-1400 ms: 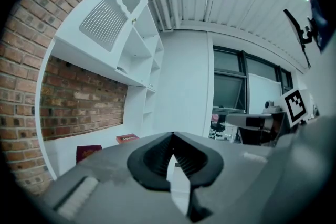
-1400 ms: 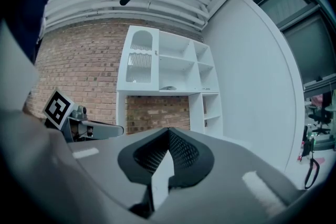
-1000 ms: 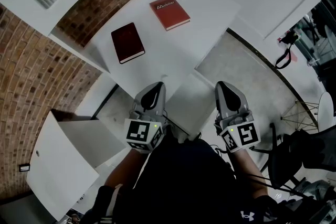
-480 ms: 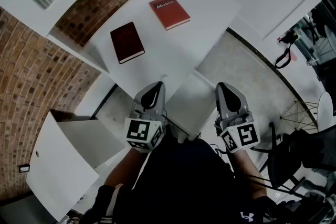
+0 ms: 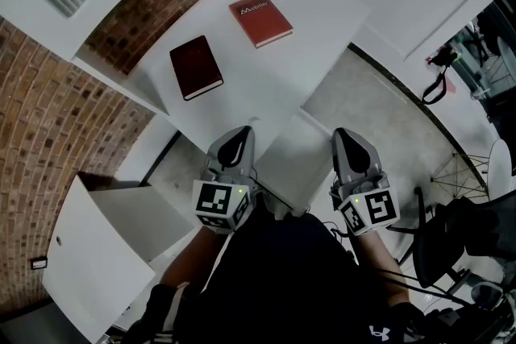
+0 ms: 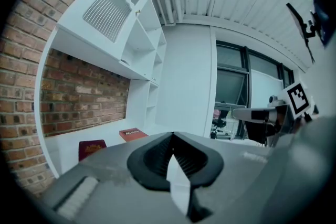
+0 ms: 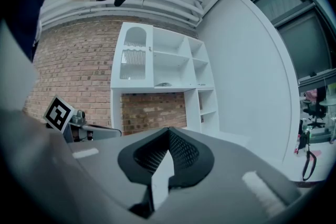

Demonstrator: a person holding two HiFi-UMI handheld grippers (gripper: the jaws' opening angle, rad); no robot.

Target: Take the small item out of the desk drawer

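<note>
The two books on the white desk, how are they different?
The dark maroon book is much darker than the red book. The red book has white print on its cover; the dark maroon book shows no white print. The dark maroon book lies left and nearer, the red book farther back. Both are closed, flat on the desk, and apart.
</note>
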